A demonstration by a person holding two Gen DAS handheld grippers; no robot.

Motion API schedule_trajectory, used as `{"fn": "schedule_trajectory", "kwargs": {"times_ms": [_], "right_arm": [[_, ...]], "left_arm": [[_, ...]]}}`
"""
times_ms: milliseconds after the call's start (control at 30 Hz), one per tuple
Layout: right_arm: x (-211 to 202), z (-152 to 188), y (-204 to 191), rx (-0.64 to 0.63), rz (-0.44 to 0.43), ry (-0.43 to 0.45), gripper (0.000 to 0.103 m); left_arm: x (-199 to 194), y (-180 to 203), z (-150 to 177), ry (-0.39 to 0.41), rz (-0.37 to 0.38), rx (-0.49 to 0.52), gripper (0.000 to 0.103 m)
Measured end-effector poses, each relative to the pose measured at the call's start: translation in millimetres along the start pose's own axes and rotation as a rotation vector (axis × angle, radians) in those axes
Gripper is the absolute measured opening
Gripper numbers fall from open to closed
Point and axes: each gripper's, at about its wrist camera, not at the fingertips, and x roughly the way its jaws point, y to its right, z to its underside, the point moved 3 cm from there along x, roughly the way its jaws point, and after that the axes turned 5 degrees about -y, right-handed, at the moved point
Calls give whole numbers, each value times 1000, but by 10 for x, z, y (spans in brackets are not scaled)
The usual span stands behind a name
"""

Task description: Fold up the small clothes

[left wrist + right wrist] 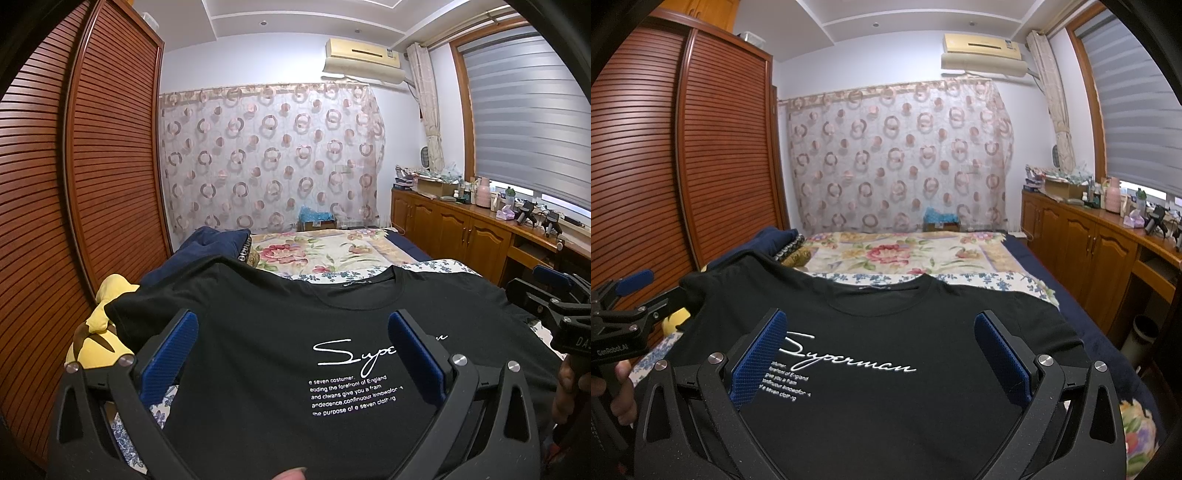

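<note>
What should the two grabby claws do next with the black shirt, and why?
Probably bring the left gripper down to pinch the left sleeve edge of the black T-shirt. The shirt lies flat, print up, collar away, not yet folded, and both the left and the right gripper hover open above it holding nothing, so a grasp seems to come first.

A T-shirt (pixel 886 369) lies spread flat on the near end of the bed (pixel 1082 295), collar toward the far curtain (pixel 901 158). The wardrobe (pixel 683 155) stands left of the bed, the cabinets (pixel 1089 243) right. Both grippers hang over the shirt, left gripper (pixel 291 354) beside right gripper (pixel 879 350), each with its 2 fingers spread
</note>
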Motion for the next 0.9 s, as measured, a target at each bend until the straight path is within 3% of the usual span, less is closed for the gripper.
{"fn": "schedule_trajectory", "kwargs": {"times_ms": [900], "right_arm": [[5, -9, -9, 1, 0, 2, 103]], "left_arm": [[-49, -1, -24, 3, 3, -1, 103]]}}
